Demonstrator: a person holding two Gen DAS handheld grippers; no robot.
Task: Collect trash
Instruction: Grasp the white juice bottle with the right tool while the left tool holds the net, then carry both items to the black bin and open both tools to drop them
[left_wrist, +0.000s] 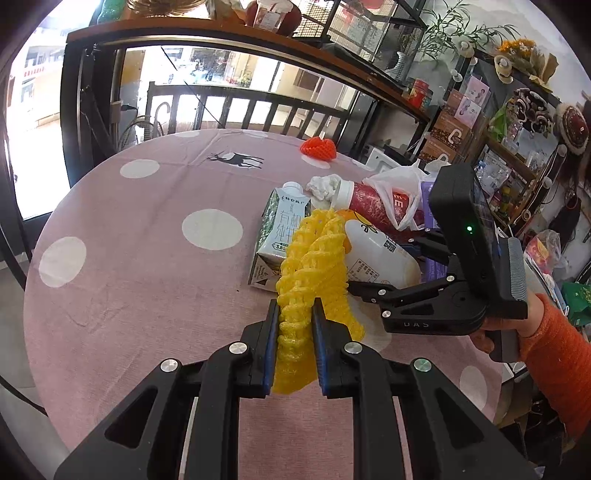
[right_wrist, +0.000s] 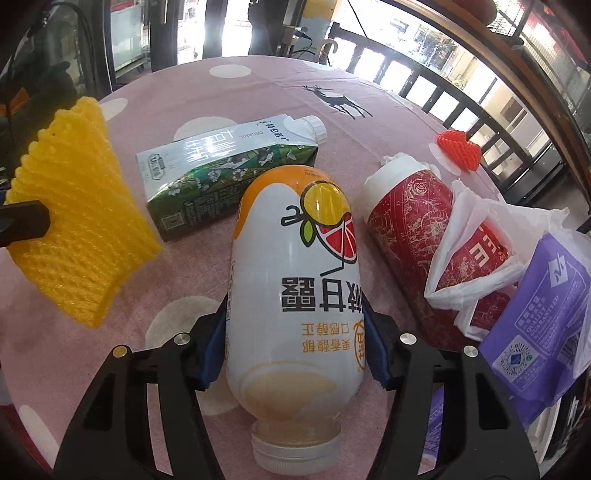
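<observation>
While the left wrist view is looking across the pink dotted table (left_wrist: 122, 258):
- Left gripper (left_wrist: 295, 314): its blue pads are pinching a yellow foam net (left_wrist: 314, 266), jaws narrow, the net standing up between them and hanging just over the table.
- Right gripper (left_wrist: 391, 269): a hand (left_wrist: 491, 332) in an orange sleeve is holding it at the right, its fingers reaching around the bottle (left_wrist: 376, 254).
- Carton (left_wrist: 280, 236): lying on the cloth just behind the net.
- Red cup (left_wrist: 373, 206): lying beside the bottle, its far end inside a white bag (left_wrist: 399, 184).
- Red net (left_wrist: 318, 148): sitting well apart, near the far edge.

As the right wrist view is looking down along its fingers:
- Right gripper (right_wrist: 295, 354): jaws are standing half wide, both pads pressing the sides of the bottle (right_wrist: 295, 295), which is lying with its cap toward the camera.
- Carton (right_wrist: 229, 177): lying behind the bottle, touching or nearly touching it.
- Red cup (right_wrist: 410, 221): lying right of the bottle, partly in the white bag (right_wrist: 476, 269).
- Purple packet (right_wrist: 543, 325): lying at the right edge, against the bag.
- Yellow net (right_wrist: 81, 221): hanging at the left, held by the left gripper (right_wrist: 22, 221).
- Red net (right_wrist: 458, 149): resting far off.
</observation>
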